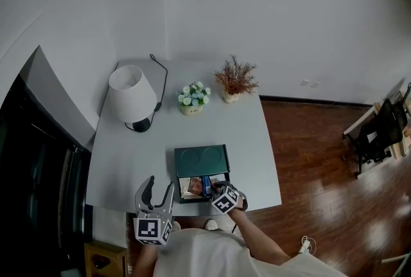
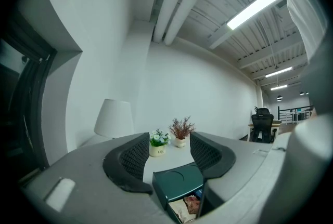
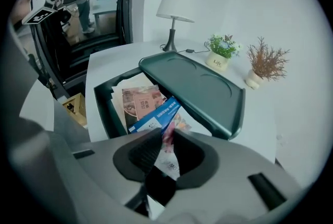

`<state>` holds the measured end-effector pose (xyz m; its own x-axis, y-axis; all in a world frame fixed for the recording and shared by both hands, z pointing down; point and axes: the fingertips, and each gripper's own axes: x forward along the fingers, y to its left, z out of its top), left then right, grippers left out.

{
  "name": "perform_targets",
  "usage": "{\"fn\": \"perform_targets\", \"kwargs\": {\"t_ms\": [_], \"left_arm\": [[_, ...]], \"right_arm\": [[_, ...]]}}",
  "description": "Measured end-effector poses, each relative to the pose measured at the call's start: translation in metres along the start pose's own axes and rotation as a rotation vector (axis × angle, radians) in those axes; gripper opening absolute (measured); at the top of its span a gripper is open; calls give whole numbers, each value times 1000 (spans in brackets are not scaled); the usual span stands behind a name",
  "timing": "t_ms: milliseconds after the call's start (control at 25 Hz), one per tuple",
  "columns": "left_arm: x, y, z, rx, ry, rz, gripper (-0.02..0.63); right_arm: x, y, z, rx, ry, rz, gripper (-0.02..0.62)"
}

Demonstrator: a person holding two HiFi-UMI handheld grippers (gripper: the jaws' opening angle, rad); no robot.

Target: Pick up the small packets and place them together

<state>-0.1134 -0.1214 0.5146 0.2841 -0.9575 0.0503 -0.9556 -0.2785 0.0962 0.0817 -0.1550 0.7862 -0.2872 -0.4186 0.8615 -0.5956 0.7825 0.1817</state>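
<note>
Right gripper view shows the right gripper [image 3: 165, 146] clamped on a small white-and-pink packet [image 3: 169, 163] at the near end of the green box [image 3: 104, 108]. A blue packet [image 3: 156, 115] and a pinkish packet [image 3: 141, 103] lie just past its tips, and the open lid [image 3: 203, 90] walls off the far side. Head view alone sets that box at the desk's [image 1: 128, 160] front edge, with a lamp [image 1: 131, 94] toward the far left corner and a flower pot [image 1: 192, 98] and a dried plant [image 1: 236, 80] along the far edge. Left gripper view has the left gripper [image 2: 169, 154] by the front edge left of the box, its jaws apart with nothing between them.
</note>
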Motion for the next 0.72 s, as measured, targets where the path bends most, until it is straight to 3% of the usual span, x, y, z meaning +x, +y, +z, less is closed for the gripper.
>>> {"fn": "perform_targets", "kwargs": {"t_ms": [120,360,560,720], "left_arm": [[2,-3,2,8,-1,-15,232],[4,-5,2,9,-5,-24,232],[4,-3,2,11,-4,-25,232],[5,-1,5,16,-11,-22,232]], "right_arm": [[-11,-4,3,30,-30,-25,36],[-51,-20,13,205,-159,-55,28],[-107,-28,48,310,-403,-43,23],[-154,-41,74,346,-570,-88,23]]}}
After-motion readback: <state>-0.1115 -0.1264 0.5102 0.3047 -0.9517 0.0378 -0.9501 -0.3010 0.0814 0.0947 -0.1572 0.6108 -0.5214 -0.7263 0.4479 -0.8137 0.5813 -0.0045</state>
